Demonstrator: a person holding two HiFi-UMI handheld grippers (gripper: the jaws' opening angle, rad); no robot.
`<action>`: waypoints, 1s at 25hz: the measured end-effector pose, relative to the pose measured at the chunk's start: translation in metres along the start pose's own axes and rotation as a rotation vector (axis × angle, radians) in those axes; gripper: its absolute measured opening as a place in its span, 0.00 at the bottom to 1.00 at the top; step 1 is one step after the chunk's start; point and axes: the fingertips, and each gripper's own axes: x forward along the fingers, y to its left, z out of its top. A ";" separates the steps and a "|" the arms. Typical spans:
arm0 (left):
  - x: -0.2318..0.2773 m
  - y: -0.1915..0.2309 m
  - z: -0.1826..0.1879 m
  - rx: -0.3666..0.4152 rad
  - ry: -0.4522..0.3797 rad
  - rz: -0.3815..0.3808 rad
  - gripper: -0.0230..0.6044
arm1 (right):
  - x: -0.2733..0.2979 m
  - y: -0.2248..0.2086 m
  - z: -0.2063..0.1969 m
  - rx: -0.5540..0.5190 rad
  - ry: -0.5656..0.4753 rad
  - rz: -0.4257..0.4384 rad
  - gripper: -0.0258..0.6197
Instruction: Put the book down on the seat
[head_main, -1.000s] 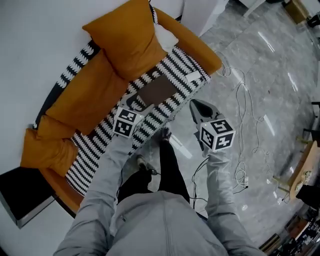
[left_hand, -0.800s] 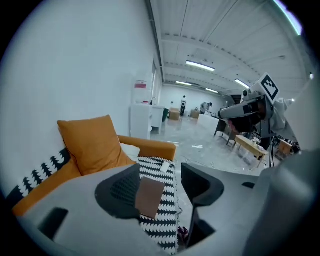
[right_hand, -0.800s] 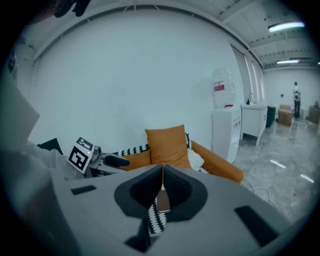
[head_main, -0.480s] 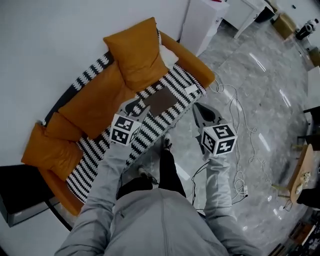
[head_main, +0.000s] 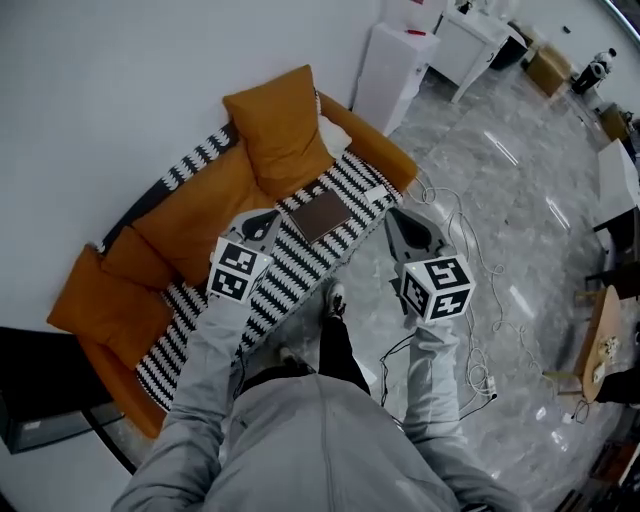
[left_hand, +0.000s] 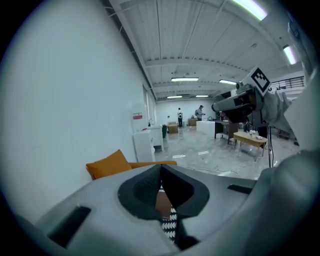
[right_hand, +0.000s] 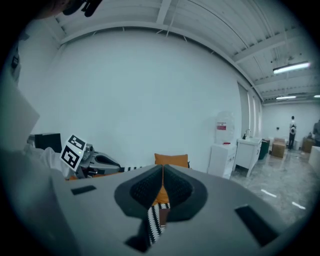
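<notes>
The brown book (head_main: 320, 215) lies flat on the black-and-white striped seat (head_main: 268, 285) of the orange sofa, and nothing holds it. My left gripper (head_main: 267, 219) hovers just left of the book with its jaws shut and empty. In the left gripper view its closed jaws (left_hand: 161, 168) point along the sofa, with a sliver of the book (left_hand: 163, 202) showing below them. My right gripper (head_main: 393, 216) is shut and empty over the floor beside the sofa's front edge. In the right gripper view (right_hand: 163, 168) the book (right_hand: 161, 214) shows under the jaws.
An orange cushion (head_main: 281, 126) leans on the sofa back behind the book. A white cabinet (head_main: 392, 62) stands past the sofa's end. Cables (head_main: 482, 285) trail across the grey floor. A black box (head_main: 40, 385) sits at the sofa's near end. The person's shoe (head_main: 334, 298) is by the sofa front.
My left gripper has drawn back from the book's edge and its jaws have shut. The book stays on the seat. The head view has risen and takes in more of the room.
</notes>
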 end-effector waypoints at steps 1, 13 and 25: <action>-0.008 -0.002 0.007 0.006 -0.017 -0.001 0.08 | -0.006 0.004 0.004 -0.005 -0.006 -0.004 0.09; -0.089 -0.024 0.083 0.062 -0.186 0.009 0.08 | -0.066 0.034 0.038 -0.045 -0.074 -0.045 0.09; -0.145 -0.032 0.132 0.157 -0.267 0.079 0.08 | -0.097 0.065 0.073 -0.151 -0.137 -0.021 0.09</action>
